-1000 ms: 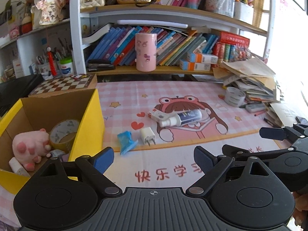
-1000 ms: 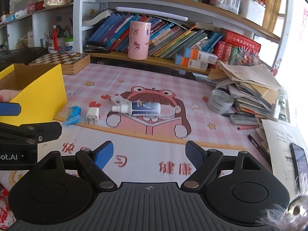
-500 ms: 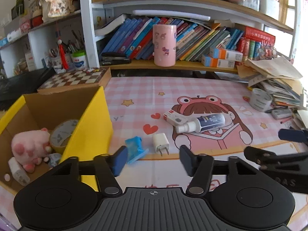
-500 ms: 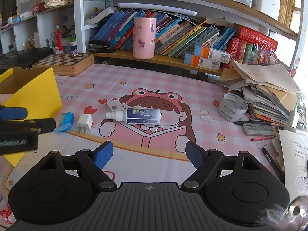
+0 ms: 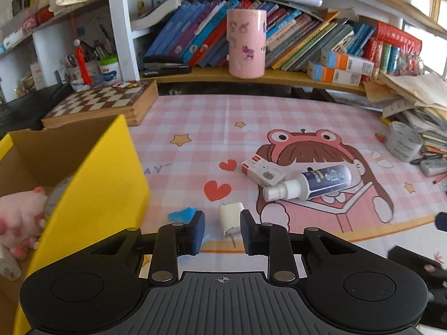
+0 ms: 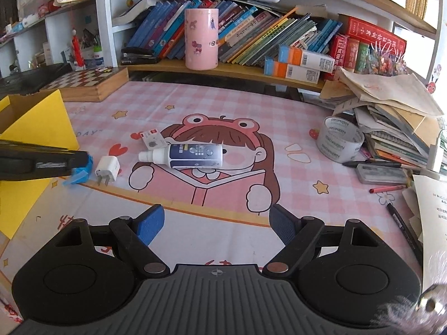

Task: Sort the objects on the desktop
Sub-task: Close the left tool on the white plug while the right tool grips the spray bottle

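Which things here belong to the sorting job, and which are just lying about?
Likely job: yellow box, charger, blue packet, spray bottle, small white box.
Lying about: pink cup, books, chessboard, tape roll, paper pile.

I am logging finishes. Pink checked desk mat [image 6: 251, 103]: showing smooth with a soft sheen. Yellow cardboard box [image 5: 106, 184]: looking matt outside, raw brown inside. White plastic charger plug [image 5: 230, 217]: appearing glossy, with metal prongs. Clear plastic spray bottle [image 6: 192, 155]: shining. Wooden chessboard box [image 5: 103, 106]: showing grain. Pink plush toy [image 5: 19, 223]: looking fuzzy. Grey tape roll [image 6: 339, 139]: gleaming.
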`<control>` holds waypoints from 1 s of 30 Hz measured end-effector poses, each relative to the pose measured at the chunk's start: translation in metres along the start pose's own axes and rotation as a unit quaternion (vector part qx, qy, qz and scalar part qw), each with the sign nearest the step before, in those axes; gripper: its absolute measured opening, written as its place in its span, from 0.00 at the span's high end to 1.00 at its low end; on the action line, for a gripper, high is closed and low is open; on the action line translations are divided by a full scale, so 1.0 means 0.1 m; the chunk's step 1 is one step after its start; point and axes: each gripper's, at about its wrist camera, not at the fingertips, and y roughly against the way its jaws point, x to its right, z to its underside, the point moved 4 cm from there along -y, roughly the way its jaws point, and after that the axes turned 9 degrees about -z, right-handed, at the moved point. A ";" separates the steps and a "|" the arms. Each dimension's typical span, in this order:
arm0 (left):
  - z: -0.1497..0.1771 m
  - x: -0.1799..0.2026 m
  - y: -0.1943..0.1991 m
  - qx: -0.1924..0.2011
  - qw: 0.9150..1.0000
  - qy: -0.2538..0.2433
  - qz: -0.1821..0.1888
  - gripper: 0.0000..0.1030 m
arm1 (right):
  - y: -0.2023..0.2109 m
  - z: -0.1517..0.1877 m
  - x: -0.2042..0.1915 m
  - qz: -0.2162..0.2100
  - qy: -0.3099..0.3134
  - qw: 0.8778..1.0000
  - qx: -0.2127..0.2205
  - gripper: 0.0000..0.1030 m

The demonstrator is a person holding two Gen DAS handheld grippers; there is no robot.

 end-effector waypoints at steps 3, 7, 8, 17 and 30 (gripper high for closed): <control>0.01 0.04 -0.16 -0.017 1.000 0.008 0.000 0.75 | -0.02 -0.01 0.01 -0.001 0.001 1.000 -0.001 0.22; 0.01 0.09 -0.26 -0.017 1.000 0.009 0.002 0.74 | -0.04 -0.01 0.04 0.000 -0.003 1.000 -0.003 0.22; 0.01 0.11 -0.27 -0.018 1.000 0.007 0.003 0.74 | -0.06 -0.01 0.05 0.001 -0.004 1.000 -0.004 0.22; 0.06 0.15 -0.48 -0.052 0.999 0.007 0.003 0.75 | -0.29 -0.13 0.05 -0.022 0.044 0.999 -0.008 0.22; 0.04 -0.02 -0.14 -0.034 0.998 0.043 0.036 0.76 | -0.92 -0.65 0.04 -0.063 0.206 0.976 -0.030 0.35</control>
